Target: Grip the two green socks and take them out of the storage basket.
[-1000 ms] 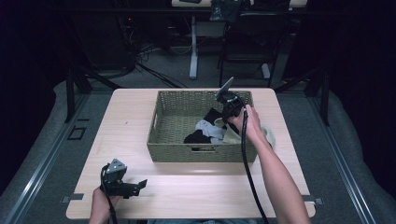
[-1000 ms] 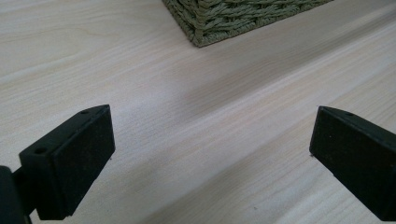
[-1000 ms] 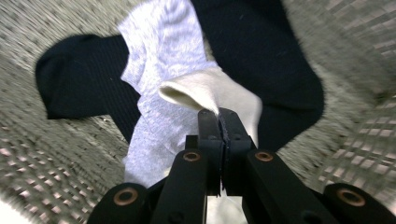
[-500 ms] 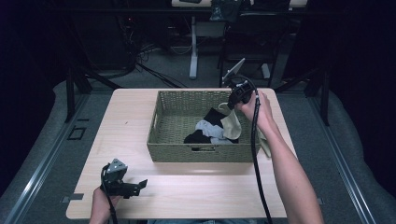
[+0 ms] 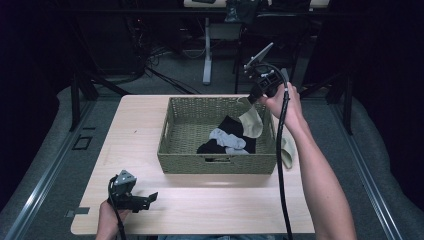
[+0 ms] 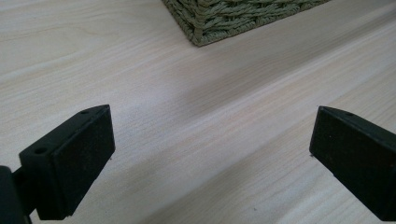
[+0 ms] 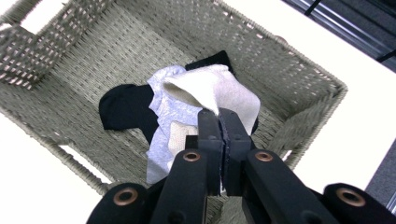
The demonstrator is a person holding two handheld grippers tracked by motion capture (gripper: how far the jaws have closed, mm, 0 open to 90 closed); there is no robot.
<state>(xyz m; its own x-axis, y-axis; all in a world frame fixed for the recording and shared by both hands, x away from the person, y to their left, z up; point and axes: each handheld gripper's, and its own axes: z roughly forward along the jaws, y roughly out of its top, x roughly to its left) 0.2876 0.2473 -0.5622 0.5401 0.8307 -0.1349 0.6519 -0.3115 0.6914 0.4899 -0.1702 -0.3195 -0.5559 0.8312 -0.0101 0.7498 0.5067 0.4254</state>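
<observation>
1. Since the earlier frame, the right gripper [image 5: 248, 100] has risen above the basket's far right corner, lifting the cream sock [image 5: 251, 121] so it hangs over the basket; the left gripper [image 5: 150, 198] has stayed at the table's near left edge.
2. Right jaws are clamped together on the cream sock's [image 7: 219, 93] cuff, a soft, fuzzy knit drooping in a limp fold.
3. Left jaws stand wide apart over bare table, matte black wedge-shaped blocks with nothing between them.
4. Woven basket [image 5: 172, 131]: rectangular, olive-green twisted fibre, with a handle slot in its near wall.
5. Inside lie a pale grey sock [image 5: 227, 139] and black socks [image 5: 212, 147], crumpled.
6. Another cream sock [image 5: 287, 152] lies on the table [image 5: 135, 125], just right of the basket.
7. Tabletop is smooth, pale wood grain; no writing is legible.
</observation>
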